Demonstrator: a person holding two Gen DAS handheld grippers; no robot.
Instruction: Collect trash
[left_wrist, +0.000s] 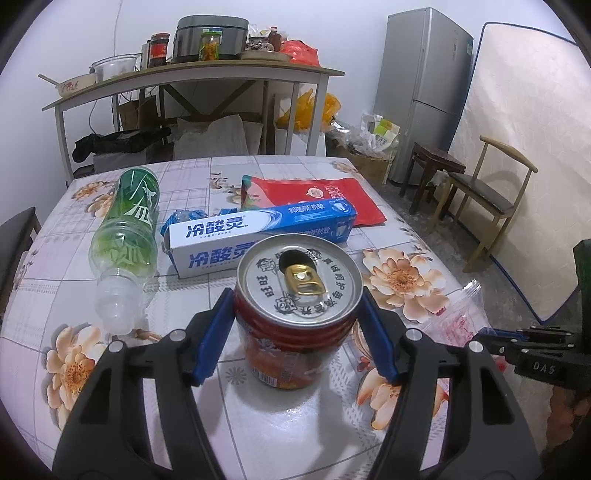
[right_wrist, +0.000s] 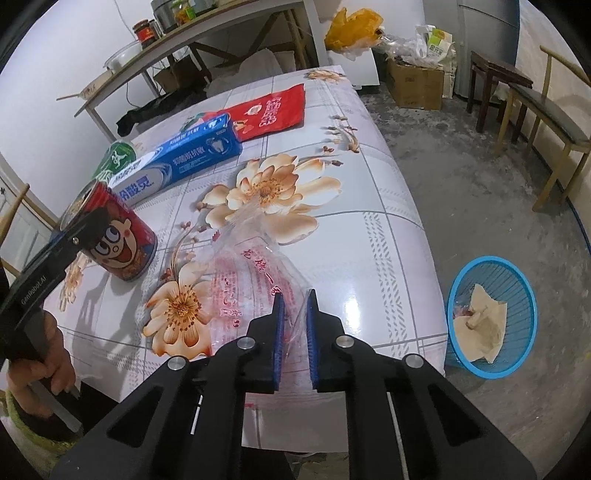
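I see a glossy floral tablecloth (right_wrist: 388, 229); on it a metal can (left_wrist: 295, 295) with brushed lid, a clear crinkled plastic bag (right_wrist: 251, 273), a glossy cardboard toothpaste box (left_wrist: 258, 229). Beside the table, a blue plastic mesh basket (right_wrist: 517, 280) on rough concrete.

White walls, grey fridge (left_wrist: 424, 92); wooden chair (left_wrist: 491, 192), cluttered shelf table (left_wrist: 192, 79), concrete floor (right_wrist: 480, 177)
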